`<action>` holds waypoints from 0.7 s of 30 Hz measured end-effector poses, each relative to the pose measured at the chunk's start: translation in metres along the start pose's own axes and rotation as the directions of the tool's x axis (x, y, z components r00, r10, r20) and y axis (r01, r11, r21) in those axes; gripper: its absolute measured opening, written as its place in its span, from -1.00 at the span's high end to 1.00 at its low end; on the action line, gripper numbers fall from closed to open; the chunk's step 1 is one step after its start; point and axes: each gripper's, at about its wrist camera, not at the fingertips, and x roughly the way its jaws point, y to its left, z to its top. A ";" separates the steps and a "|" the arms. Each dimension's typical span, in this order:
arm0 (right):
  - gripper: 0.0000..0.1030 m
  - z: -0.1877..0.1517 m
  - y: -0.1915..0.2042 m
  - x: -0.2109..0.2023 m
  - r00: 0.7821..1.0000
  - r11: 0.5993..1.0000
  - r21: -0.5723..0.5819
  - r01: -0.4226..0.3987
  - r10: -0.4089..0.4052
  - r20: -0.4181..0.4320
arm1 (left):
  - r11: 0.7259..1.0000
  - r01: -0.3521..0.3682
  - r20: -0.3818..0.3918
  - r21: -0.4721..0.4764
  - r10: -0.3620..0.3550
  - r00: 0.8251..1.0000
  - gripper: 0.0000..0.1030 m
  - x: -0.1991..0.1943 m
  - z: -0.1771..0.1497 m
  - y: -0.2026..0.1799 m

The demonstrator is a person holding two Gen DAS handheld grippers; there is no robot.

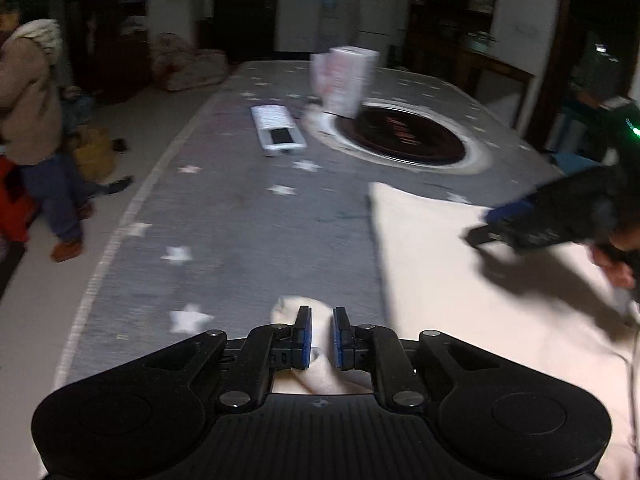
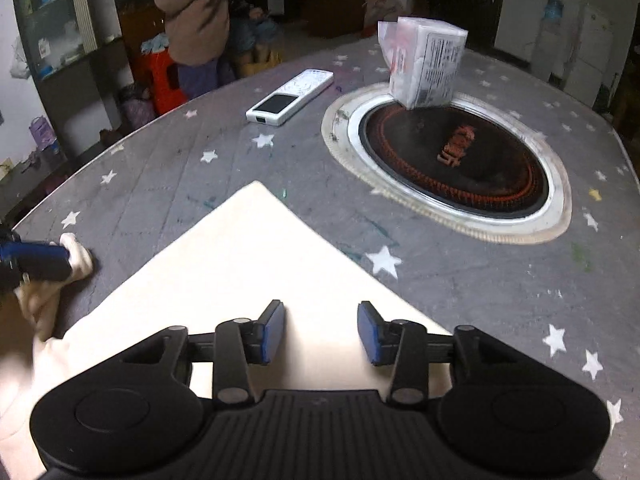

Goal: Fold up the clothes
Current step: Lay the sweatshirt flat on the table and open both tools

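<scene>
A cream garment [image 2: 248, 264] lies partly folded on the grey star-patterned tablecloth [image 2: 460, 280]; it also shows in the left wrist view [image 1: 460, 292]. My left gripper [image 1: 322, 336] is shut on a bunched sleeve end of the garment [image 1: 296, 306], and it shows at the left edge of the right wrist view [image 2: 40, 260]. My right gripper [image 2: 322, 332] is open and empty, just above the folded cloth; it shows at the right of the left wrist view [image 1: 492, 232].
A white remote [image 2: 290, 96] lies at the back left. A plastic-wrapped box [image 2: 428, 64] stands at the rim of the round black hotplate [image 2: 452, 160] set in the table. A person in a tan coat [image 2: 196, 12] stands beyond the table's left edge.
</scene>
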 end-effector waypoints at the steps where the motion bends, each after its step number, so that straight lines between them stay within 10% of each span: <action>1: 0.18 0.000 0.001 -0.002 1.000 1.000 -0.005 0.006 -0.006 -0.001 | 0.999 -0.037 0.006 0.000 0.037 0.999 0.69 0.000 0.001 0.005; 8: 0.15 -0.010 0.009 -0.037 1.000 0.998 -0.058 0.011 -0.010 0.017 | 0.988 -0.136 0.013 -0.079 0.137 0.990 0.69 -0.010 0.001 0.041; 13: 0.11 -0.037 0.022 -0.069 1.000 0.993 -0.120 0.009 -0.008 0.012 | 0.999 -0.048 0.069 0.006 0.048 0.996 0.30 -0.037 -0.004 0.024; 21: 0.09 -0.087 0.053 -0.113 1.000 0.980 -0.197 -0.009 0.009 0.003 | 0.974 0.131 0.061 0.186 -0.145 0.988 0.29 -0.058 -0.030 -0.043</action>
